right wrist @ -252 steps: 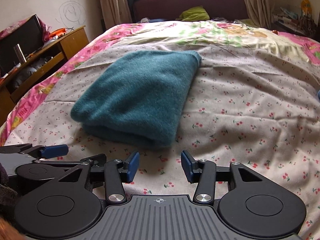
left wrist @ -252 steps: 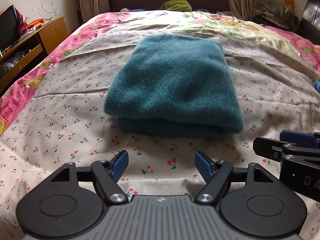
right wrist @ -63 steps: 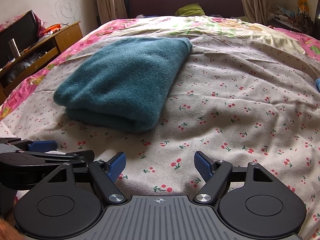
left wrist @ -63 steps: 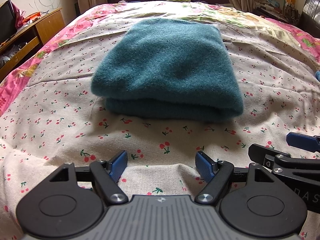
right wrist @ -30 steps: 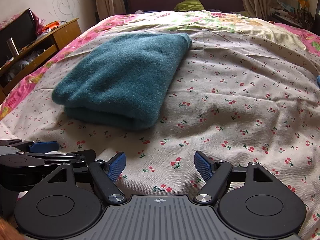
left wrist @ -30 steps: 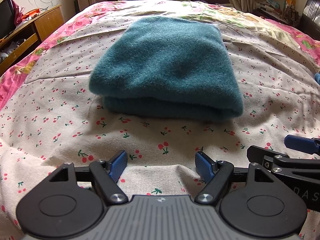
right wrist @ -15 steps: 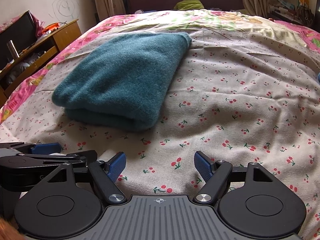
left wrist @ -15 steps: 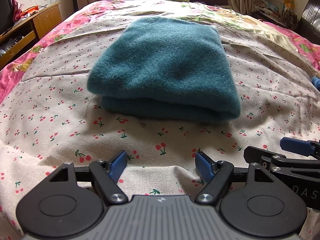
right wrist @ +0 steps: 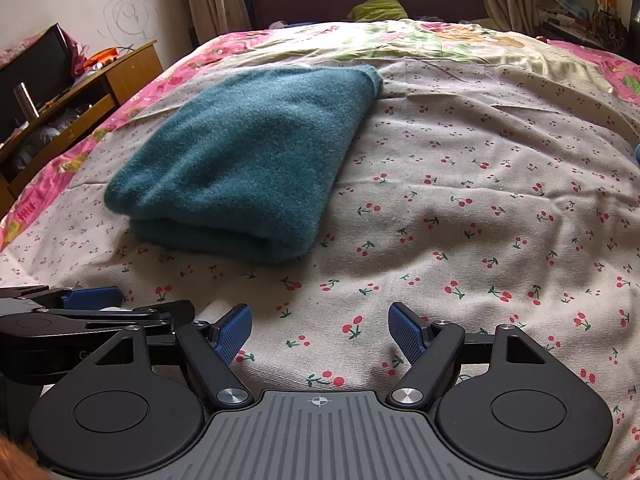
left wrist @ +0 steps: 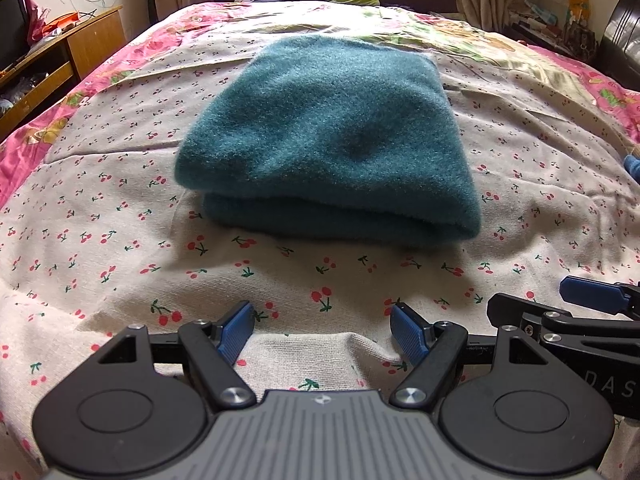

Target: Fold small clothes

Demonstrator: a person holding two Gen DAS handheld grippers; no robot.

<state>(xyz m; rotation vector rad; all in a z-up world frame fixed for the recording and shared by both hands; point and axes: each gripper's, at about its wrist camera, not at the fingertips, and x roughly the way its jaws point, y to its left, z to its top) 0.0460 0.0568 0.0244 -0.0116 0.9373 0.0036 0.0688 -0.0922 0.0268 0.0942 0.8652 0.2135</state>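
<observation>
**Both grippers idle, sweater folded on bed**

Left gripper (left wrist: pixel 323 330) and right gripper (right wrist: pixel 320 330) sit low over the cherry-print bedsheet (left wrist: pixel 320 276), side by side, fingers spread, nothing between them. Just beyond, a teal sweater (left wrist: pixel 332 140) lies folded in 2 thick layers on the sheet, apart from both grippers. Wooden desk (right wrist: pixel 100 80) left of bed, green pillow (right wrist: pixel 376 7) by the far headboard.
</observation>
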